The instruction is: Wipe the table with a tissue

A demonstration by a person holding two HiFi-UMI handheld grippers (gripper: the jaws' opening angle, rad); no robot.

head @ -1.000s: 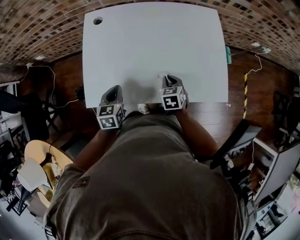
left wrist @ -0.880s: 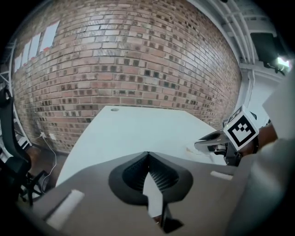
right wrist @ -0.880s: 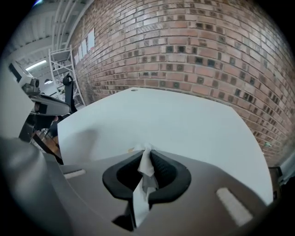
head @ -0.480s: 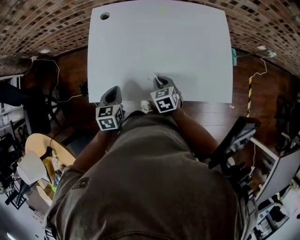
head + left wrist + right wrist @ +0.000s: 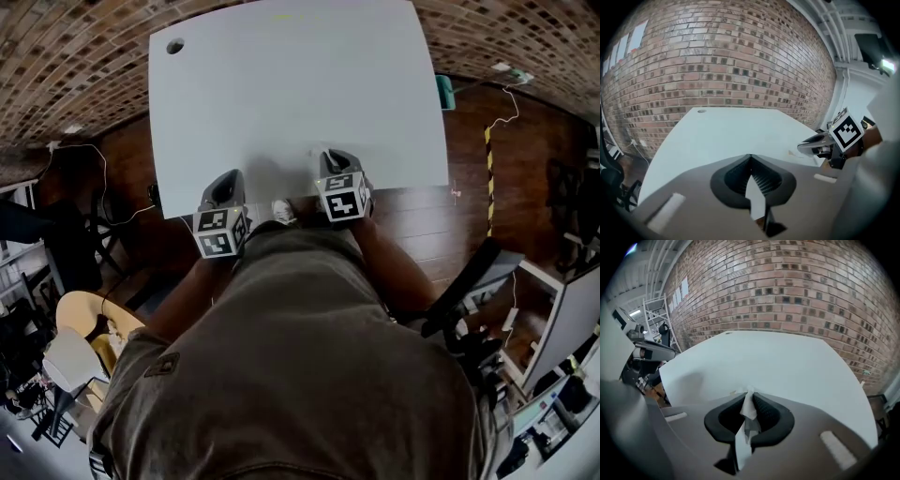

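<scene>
The white table (image 5: 300,84) fills the upper middle of the head view. My right gripper (image 5: 330,156) rests on it close to the near edge and is shut on a white tissue (image 5: 748,409). The tissue sticks up between the jaws and hangs down behind them. My left gripper (image 5: 225,178) sits at the table's near left edge, off to the left of the right one. Its jaws are shut with nothing between them (image 5: 750,159). In the left gripper view the right gripper (image 5: 812,147) shows over the table's right part. The left gripper (image 5: 655,352) appears at the left of the right gripper view.
A round cable hole (image 5: 175,46) sits in the table's far left corner. A green object (image 5: 444,92) hangs at its right edge. A brick wall (image 5: 787,291) stands behind it. Chairs (image 5: 75,234) and cables crowd the wooden floor at left, and furniture (image 5: 553,319) stands at right.
The right gripper with the tissue slid left along the near edge, then back to the right. The left gripper stayed where it was.
</scene>
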